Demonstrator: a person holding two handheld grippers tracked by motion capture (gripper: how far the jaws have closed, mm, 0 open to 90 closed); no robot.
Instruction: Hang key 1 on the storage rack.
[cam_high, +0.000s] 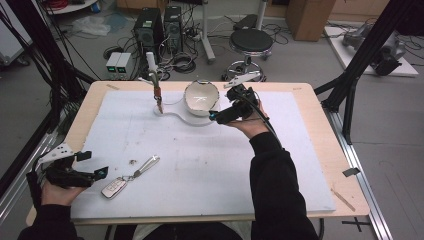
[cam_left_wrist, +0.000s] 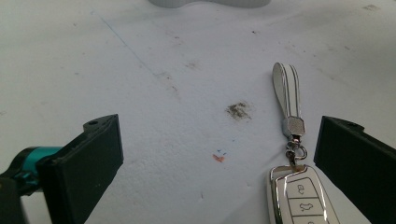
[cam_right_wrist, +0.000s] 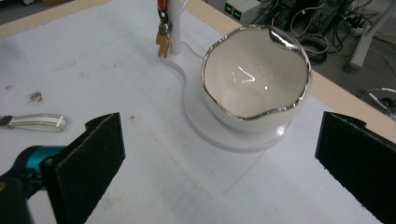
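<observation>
High view: left tool (cam_high: 95, 164) gaping beside key fob (cam_high: 114, 188).

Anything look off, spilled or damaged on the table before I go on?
Nothing spilled or broken. The white mat has dirt smudges, the darkest beside the key fob's strap. The bowl's wavy silver rim looks like its design, not chipping.

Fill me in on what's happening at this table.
A person holds a gripper in each hand over a white mat. The left gripper, open, sits beside a car key fob with a strap. The right gripper, also open, hovers by a silver-rimmed white bowl on its clear stand. Nothing is gripped.
</observation>
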